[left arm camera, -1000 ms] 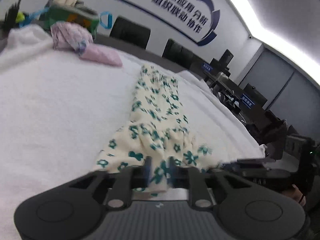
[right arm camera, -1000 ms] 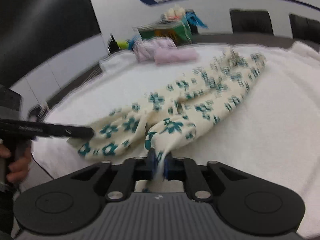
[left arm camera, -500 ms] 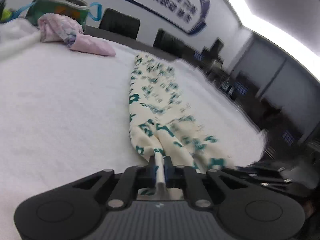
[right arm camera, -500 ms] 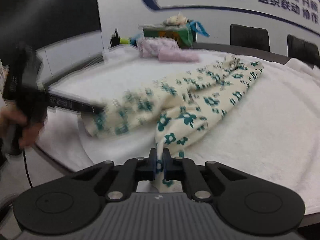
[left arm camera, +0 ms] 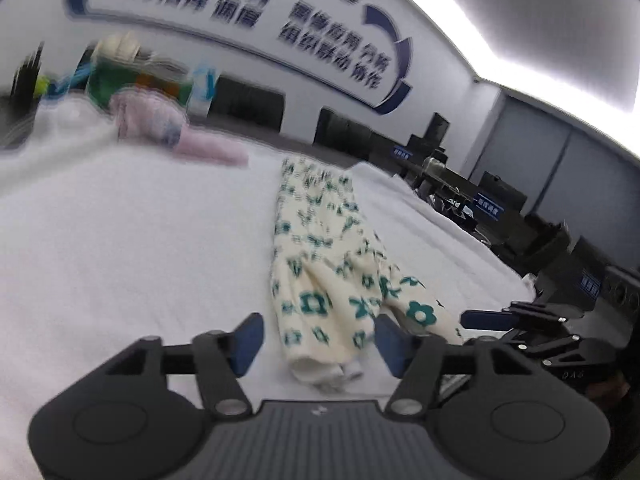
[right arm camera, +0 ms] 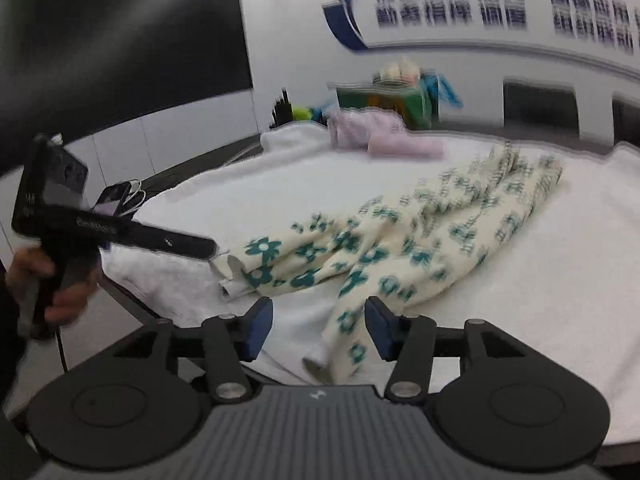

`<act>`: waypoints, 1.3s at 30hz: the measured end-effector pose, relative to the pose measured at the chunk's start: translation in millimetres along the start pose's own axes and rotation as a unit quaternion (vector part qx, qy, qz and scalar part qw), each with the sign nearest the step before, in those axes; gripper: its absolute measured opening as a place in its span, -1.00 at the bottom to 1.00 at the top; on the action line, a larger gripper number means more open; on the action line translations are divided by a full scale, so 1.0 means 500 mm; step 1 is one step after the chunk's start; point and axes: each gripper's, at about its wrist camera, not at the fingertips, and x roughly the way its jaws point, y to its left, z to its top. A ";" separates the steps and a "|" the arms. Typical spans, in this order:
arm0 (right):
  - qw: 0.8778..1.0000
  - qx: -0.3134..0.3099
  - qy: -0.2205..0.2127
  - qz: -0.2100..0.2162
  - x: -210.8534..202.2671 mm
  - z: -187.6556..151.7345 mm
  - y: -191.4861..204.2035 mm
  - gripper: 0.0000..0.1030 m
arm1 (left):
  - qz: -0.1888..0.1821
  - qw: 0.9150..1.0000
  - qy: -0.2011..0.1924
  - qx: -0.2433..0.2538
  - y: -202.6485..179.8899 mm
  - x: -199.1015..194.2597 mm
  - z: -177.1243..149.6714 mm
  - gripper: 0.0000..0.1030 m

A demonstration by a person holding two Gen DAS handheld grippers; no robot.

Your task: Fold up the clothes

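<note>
Both my claws gape wide, gripping nothing: my left gripper [left arm camera: 316,338] frames one leg cuff of the cream trousers with teal flowers [left arm camera: 320,264], my right gripper [right arm camera: 318,328] frames the other cuff. The trousers lie stretched along the white towel-covered table [left arm camera: 120,248], waistband toward the crumpled pink garment [right arm camera: 384,140] beyond them.

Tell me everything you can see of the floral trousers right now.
The floral trousers are cream, soft-looking knit printed with teal flowers. They lie stretched out on the white towel-like cover, waist end far, two legs splayed toward the cameras. One cuff lies between the open jaws of the right gripper, the other between the open jaws of the left gripper. Neither gripper pinches them. The cloth is wrinkled, not yet folded.
</note>
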 end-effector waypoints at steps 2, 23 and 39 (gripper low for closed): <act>1.000 0.011 -0.001 0.001 0.012 0.002 0.003 -0.27 | 0.003 1.000 0.017 0.009 -0.013 0.033 0.005 0.18; 0.997 -0.072 0.002 0.030 0.028 -0.026 0.030 0.06 | -0.004 0.998 0.061 0.035 -0.015 0.081 -0.029 -0.11; 0.980 -0.183 0.006 0.083 -0.048 -0.055 0.089 -0.84 | -0.016 0.995 0.078 0.062 -0.032 -0.015 -0.048 -0.13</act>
